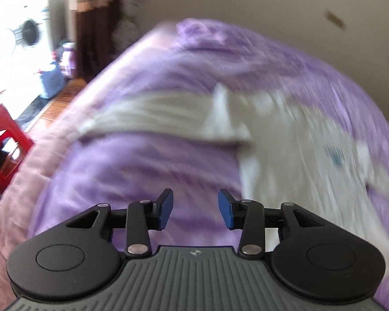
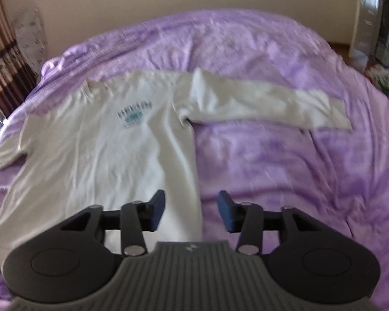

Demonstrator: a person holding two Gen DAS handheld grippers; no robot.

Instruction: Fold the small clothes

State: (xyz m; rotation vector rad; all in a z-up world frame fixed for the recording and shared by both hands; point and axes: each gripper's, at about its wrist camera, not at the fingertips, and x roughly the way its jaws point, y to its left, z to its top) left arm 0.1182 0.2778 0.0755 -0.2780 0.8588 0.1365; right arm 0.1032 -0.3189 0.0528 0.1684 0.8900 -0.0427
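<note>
A white long-sleeved shirt (image 2: 111, 140) with a teal chest print lies flat, front up, on a purple bedspread (image 2: 285, 168). Its right-hand sleeve (image 2: 272, 103) stretches out sideways to the right. My right gripper (image 2: 192, 211) is open and empty, above the shirt's lower right hem edge. In the blurred left wrist view the shirt (image 1: 298, 155) lies to the right with its other sleeve (image 1: 147, 114) stretched left. My left gripper (image 1: 195, 207) is open and empty over bare bedspread (image 1: 142, 168), left of the shirt's body.
The bed's left edge carries a pink blanket (image 1: 20, 181). Beyond it stand a red stool (image 1: 2, 145), a washing machine (image 1: 31, 31) and a dark curtain (image 1: 96, 26). A cabinet with clutter (image 2: 376, 26) stands at the far right of the bed.
</note>
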